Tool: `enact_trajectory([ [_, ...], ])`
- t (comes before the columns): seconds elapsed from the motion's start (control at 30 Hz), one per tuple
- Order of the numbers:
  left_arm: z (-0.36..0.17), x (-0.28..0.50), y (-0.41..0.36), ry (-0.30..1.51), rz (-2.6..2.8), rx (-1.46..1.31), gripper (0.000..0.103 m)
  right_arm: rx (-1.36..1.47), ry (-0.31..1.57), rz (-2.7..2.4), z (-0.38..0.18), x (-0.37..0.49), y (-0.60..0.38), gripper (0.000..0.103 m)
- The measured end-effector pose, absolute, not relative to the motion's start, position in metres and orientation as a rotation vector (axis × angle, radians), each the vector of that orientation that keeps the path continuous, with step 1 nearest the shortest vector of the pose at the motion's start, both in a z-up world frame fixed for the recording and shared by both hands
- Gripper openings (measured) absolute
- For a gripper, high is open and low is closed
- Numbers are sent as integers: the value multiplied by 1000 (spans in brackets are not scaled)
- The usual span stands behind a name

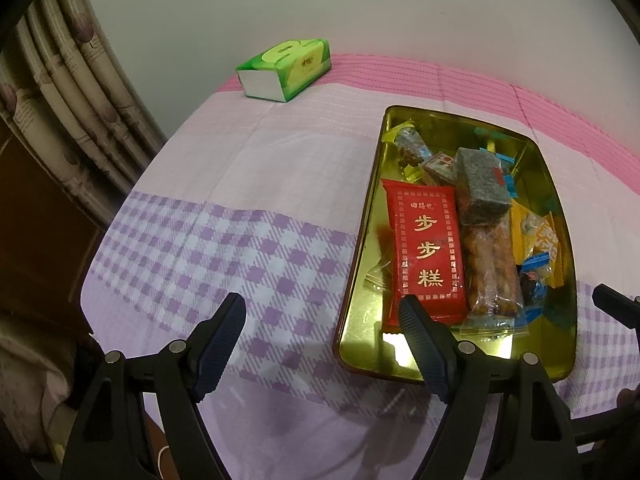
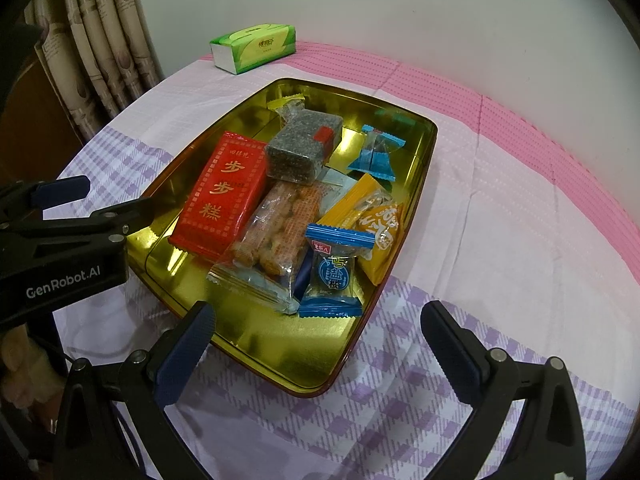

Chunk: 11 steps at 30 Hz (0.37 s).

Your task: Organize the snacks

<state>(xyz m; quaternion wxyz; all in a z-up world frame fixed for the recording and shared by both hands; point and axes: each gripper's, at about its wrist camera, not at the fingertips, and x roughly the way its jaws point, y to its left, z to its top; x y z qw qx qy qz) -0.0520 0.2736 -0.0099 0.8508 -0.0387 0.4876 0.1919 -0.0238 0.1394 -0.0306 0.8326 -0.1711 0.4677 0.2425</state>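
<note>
**Snacks in the gold tin, both grippers empty**

A gold tin [image 2: 256, 336] sits on a table covered with a pink and purple checked cloth [image 2: 500, 220]. The snacks lie piled inside it. A red packet [image 2: 222, 196] with gold characters lies along the tin's left side. Beside it is a clear-wrapped peanut bar [image 2: 276, 236], and a dark grey sesame bar [image 2: 304, 148] rests across the top ends of both. A blue candy [image 2: 334, 272] sits at the near right of the pile, touching a yellow packet [image 2: 370, 216]. Another blue wrapper [image 2: 378, 152] lies toward the far right corner.

The left gripper [image 1: 322, 340] hangs over the tin's near left corner, fingers spread apart with nothing between them. The right gripper [image 2: 316, 340] hovers over the tin's near edge, fingers likewise spread and empty.

A green tissue pack [image 2: 254, 48] lies at the far edge of the table, well apart from the tin, near a patterned curtain [image 2: 104, 32].
</note>
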Motion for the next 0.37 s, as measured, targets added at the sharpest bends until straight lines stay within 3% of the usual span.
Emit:
enact_trajectory([
  [0.37,-9,-52,274,1021,387,-98,79,-355,996,527,-30,-25,141,102],
])
